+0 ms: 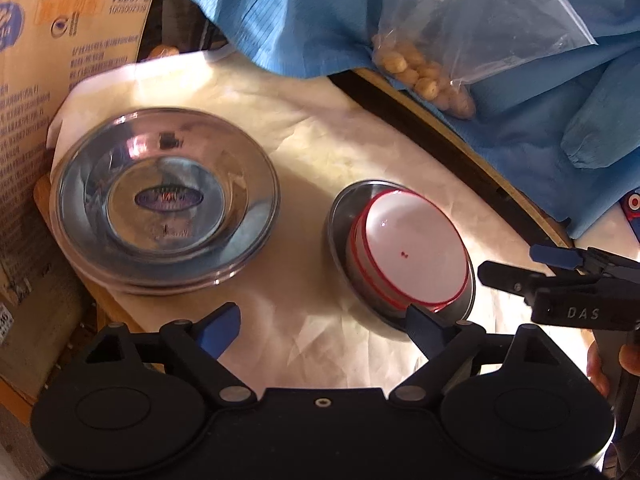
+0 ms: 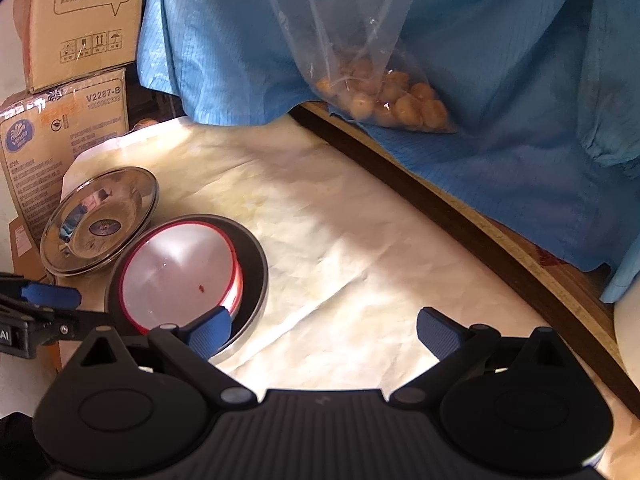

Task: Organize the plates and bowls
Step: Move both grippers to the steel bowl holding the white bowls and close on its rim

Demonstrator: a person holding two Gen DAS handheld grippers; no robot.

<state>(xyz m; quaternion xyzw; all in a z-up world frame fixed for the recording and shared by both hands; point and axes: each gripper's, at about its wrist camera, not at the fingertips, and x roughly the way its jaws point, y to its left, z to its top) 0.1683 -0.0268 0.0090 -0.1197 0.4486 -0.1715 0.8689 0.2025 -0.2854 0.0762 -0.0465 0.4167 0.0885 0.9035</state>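
We hold our left gripper (image 1: 324, 330) low over the pale table cover (image 1: 304, 128), its jaws spread wide with nothing between them; its right fingertip (image 1: 420, 326) sits at the near rim of the small steel plate (image 1: 340, 216), though we cannot tell whether it touches. That plate carries the white bowls (image 1: 416, 252) with red rims, nested one in another and tilted toward us, at about one o'clock from the left gripper. The steel plates (image 1: 168, 200), a stack of shiny dishes with an oval label in the top one, lie at about eleven o'clock, well apart from the bowls and close to the cardboard boxes (image 1: 52, 80) at the table's far left edge. Our right gripper (image 2: 324, 334) also hovers with its jaws spread and empty over bare cover; in its own view the bowls lie at ten o'clock, just beyond its left fingertip (image 2: 208, 332), and the steel plates lie farther off in the same direction, their rim just beside the small plate's rim. From the left wrist view we see the right gripper's blue-tipped fingers (image 1: 556, 256) coming in at three o'clock, beside the bowls. At twelve o'clock a person's blue garment (image 2: 500, 100) hangs over the table edge (image 2: 440, 200), with a clear bag of nuts (image 2: 392, 100) lying against it.
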